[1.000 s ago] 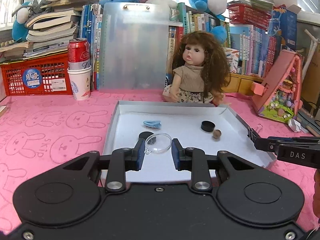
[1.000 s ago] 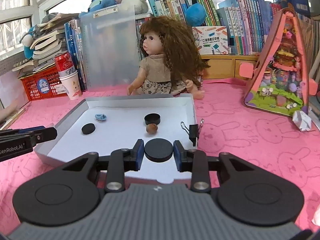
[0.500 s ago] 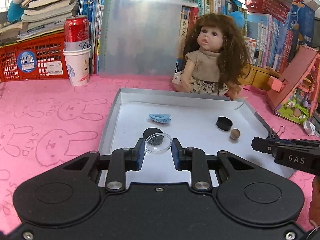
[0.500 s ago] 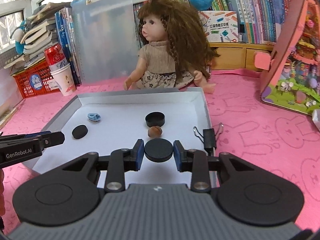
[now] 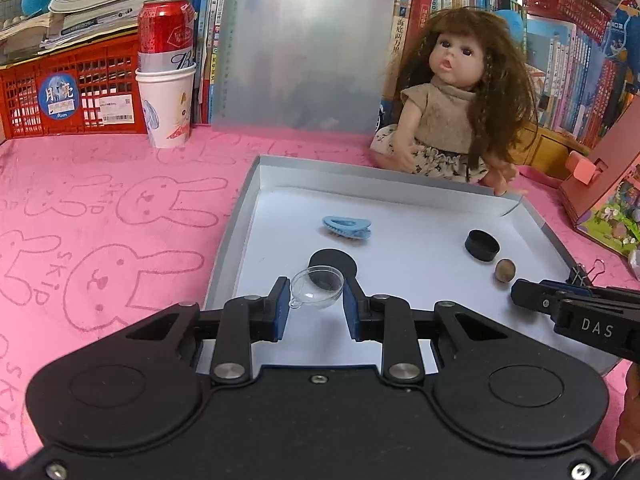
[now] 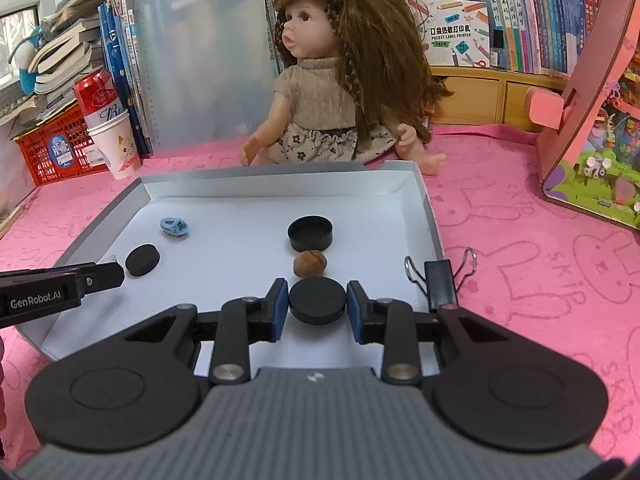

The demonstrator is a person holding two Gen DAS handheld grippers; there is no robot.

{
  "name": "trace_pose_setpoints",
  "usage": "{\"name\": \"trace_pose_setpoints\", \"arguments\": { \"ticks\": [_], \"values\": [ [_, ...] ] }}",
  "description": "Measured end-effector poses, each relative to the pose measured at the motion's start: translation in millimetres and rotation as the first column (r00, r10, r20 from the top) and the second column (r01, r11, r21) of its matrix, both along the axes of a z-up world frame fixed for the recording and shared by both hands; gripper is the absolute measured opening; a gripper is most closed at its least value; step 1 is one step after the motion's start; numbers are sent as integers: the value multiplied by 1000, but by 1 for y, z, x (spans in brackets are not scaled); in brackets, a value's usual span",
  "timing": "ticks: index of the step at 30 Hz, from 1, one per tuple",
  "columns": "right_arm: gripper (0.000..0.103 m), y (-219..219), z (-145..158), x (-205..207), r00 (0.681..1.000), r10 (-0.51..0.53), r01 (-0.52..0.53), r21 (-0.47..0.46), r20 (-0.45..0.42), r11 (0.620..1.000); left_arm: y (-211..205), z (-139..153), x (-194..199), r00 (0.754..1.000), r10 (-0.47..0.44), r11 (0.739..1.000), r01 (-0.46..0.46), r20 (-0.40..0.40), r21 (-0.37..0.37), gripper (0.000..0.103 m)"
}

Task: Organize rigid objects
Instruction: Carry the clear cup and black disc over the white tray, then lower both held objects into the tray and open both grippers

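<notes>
Left wrist: left gripper point(image 5: 316, 300) clamped on clear dome point(image 5: 317, 290) by its rim, over the tray point(image 5: 240, 220); light, slick, probably brittle (thin plastic). Black disc point(image 5: 334, 264) just ahead, open floor beyond.

Right wrist: right gripper point(image 6: 318, 300) clamped on black puck point(image 6: 317, 299) edgewise; stiff, grips easily. Nut point(image 6: 311, 263) just ahead, binder clip point(image 6: 440, 286) to the right on the rim.

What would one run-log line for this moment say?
left gripper: shut on clear dome | right gripper: shut on black disc | both over white tray
</notes>
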State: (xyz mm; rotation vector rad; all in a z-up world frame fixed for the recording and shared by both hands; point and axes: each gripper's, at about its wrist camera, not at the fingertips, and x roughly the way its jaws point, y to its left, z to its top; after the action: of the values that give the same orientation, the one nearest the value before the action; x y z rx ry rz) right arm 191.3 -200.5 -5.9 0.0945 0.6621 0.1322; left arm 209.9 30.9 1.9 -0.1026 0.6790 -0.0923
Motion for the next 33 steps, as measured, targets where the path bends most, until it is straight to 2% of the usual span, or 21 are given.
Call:
{"name": "trace_pose_setpoints", "arguments": {
  "ticks": [21,24,27,29,33],
  "values": [
    [37,0,-3,3,1000,3,-3,-12,-4,1000,-5,-3,-1,1000,-4,998,3,21,59,27],
    [41,0,-3,3,1000,13,-13,-4,2,1000,-6,-2,-3,1000,-5,997,3,29,72,28],
    [56,-1,-1,0,1000,19,-19,7,22,1000,-8,0,-6,999,-15,996,11,43,85,37],
    [56,-1,1,-2,999,25,-25,6,32,1000,-9,2,-7,999,-15,996,11,44,86,41],
    [61,-1,5,-6,998,38,-38,-9,42,999,-10,6,-12,998,-24,997,20,56,77,56]
  ]
}}
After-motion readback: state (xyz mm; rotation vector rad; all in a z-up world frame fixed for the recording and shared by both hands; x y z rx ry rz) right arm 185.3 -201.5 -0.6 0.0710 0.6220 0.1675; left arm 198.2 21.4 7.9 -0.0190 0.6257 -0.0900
